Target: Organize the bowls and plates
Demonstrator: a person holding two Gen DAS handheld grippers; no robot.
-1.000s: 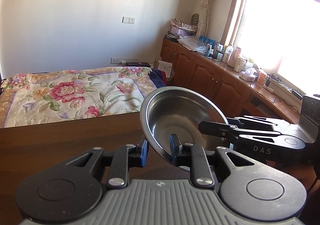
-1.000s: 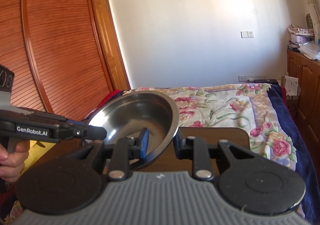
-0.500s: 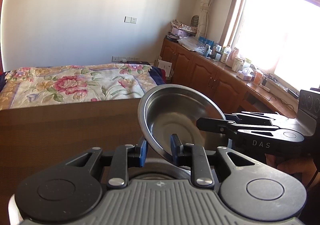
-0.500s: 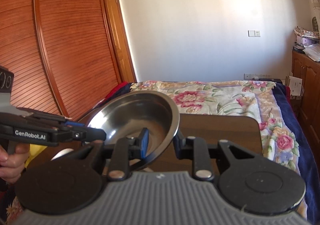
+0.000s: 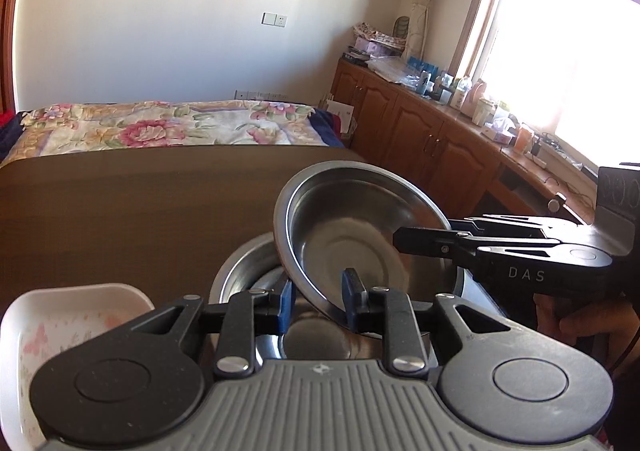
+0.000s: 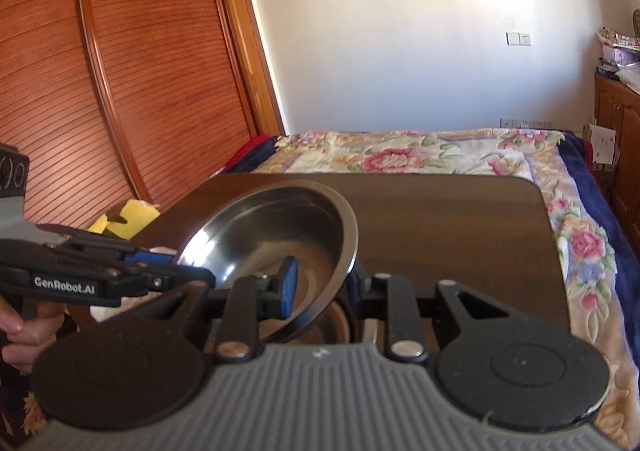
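While I hold the steel plate (image 5: 360,235) tilted between both tools, its near rim sits low over a steel bowl (image 5: 244,271) on the desk (image 5: 140,211). My left tool (image 5: 318,301) pinches the plate's near edge, blue pads on either side of the rim; my right tool (image 6: 320,291) pinches the opposite edge the same way, with one pad inside the plate and the other behind it. Seen from the left wrist, the right tool reaches in from the right side, a hand (image 5: 588,323) gripping its handle.

Beside the bowl, at the desk's near left corner, sits a white dish (image 5: 72,315) with a pink pattern (only partly in view). Past these, the dark wooden desk top lies bare right out to its far edge and rounded far corner (image 6: 532,185).

Behind the desk is a bed (image 6: 420,155) under a floral cover. Slatted wooden wardrobe doors (image 6: 100,91) stand to the left, and a cluttered cabinet (image 5: 432,131) runs under a bright window (image 5: 568,51) to the right.
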